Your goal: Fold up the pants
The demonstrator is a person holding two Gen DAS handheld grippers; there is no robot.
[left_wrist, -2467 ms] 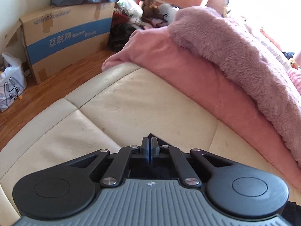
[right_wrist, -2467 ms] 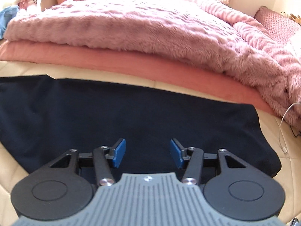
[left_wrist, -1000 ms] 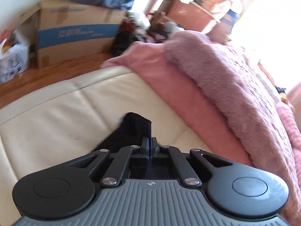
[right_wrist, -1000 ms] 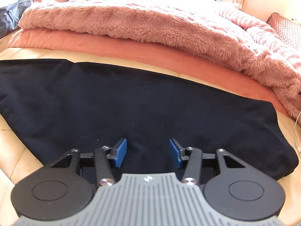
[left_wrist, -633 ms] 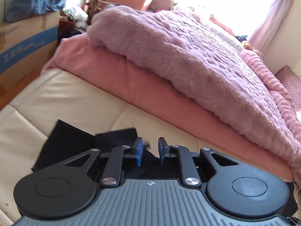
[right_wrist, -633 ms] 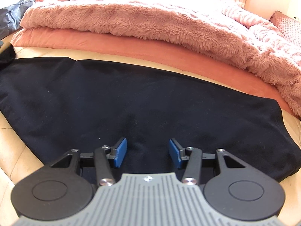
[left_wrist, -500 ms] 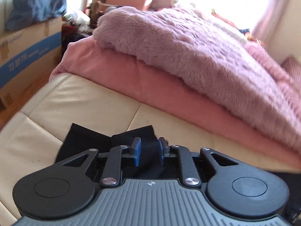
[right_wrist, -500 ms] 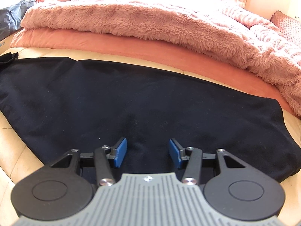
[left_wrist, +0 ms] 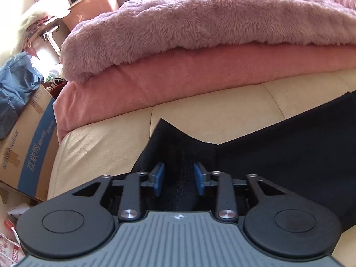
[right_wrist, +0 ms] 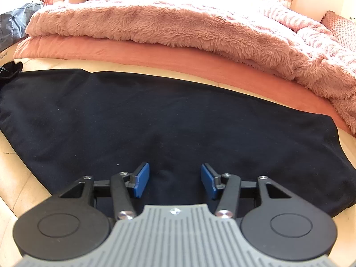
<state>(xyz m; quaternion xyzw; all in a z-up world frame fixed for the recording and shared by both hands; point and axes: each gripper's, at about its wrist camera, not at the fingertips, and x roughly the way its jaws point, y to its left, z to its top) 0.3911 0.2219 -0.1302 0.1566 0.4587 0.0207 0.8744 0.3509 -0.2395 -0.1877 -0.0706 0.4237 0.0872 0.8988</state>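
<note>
We look along both grippers over a cream leather surface (left_wrist: pixel 102 138) where the black pants (right_wrist: pixel 169 120) lie spread flat. In the right wrist view they run from the far left edge across to the right. Behind them sits a salmon-pink folded blanket (right_wrist: pixel 155 57), with a fluffy pink blanket (right_wrist: pixel 178 20) heaped on top.

Our left gripper (left_wrist: pixel 179 178) sits at one end of the pants (left_wrist: pixel 289 155). Its jaws are opening, and its blue pads (left_wrist: pixel 158 178) stand a moderate way apart. A bunched, folded-over corner of black fabric rises between the pads, with a line of stitching showing on it. The pads appear clear of the cloth on both sides, so we read no grip here. Beyond the fingertips the fabric edge forms a pointed flap against the cream leather.

Our right gripper (right_wrist: pixel 174 179) hovers low over the middle of the pants, near their closer edge. Its jaws are opening too, standing somewhat wider than the left ones. Between its blue pads (right_wrist: pixel 141 179) we see only flat black cloth lying beneath, nothing pinched.

In the left wrist view, a cardboard box with a blue stripe (left_wrist: pixel 29 138) stands beside the cream surface at the left. A blue bag (left_wrist: pixel 15 84) rests above it, and a reddish-brown bin (left_wrist: pixel 93 6) stands further back.
</note>
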